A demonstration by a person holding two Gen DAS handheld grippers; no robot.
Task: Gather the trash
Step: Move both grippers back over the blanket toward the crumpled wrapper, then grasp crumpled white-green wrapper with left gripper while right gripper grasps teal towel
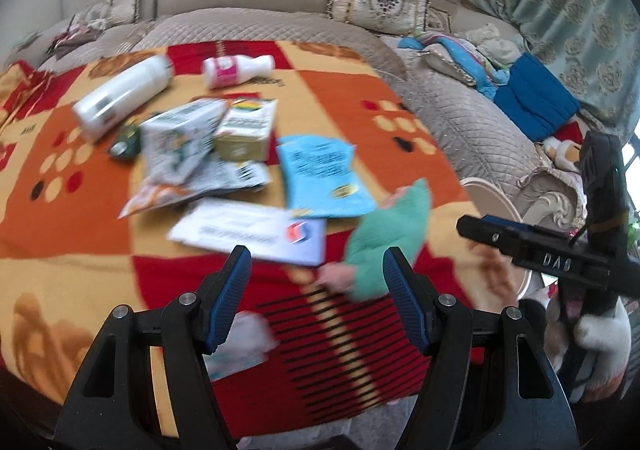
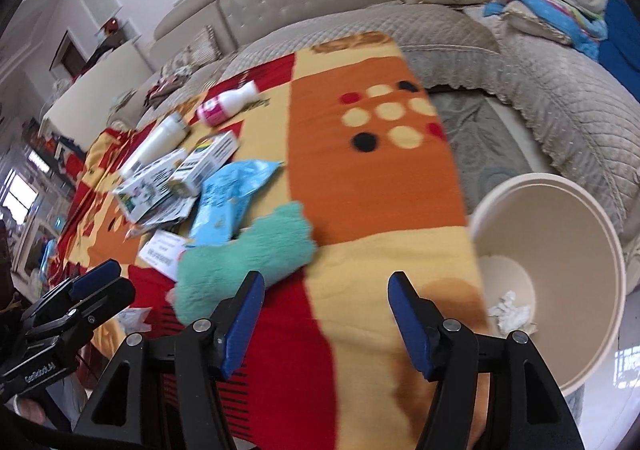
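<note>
Both my left gripper (image 1: 316,274) and right gripper (image 2: 326,300) hang released, empty. Litter pile (image 1: 208,154) sits frame-centre on the patterned orange blanket (image 1: 80,210); cream plastic bin (image 2: 560,250) lower right. Next, I'd judge, grab another piece.

Woven matt blanket (image 1: 80,218) in orange and red, fluffy green cloth (image 2: 248,254), glossy blue plastic packet (image 1: 320,174), smooth white plastic bottle (image 1: 124,96), printed cardboard boxes (image 1: 180,134), quilted beige sofa fabric (image 1: 460,118), smooth cream plastic bin (image 2: 560,250) holding crumpled paper (image 2: 512,310)
</note>
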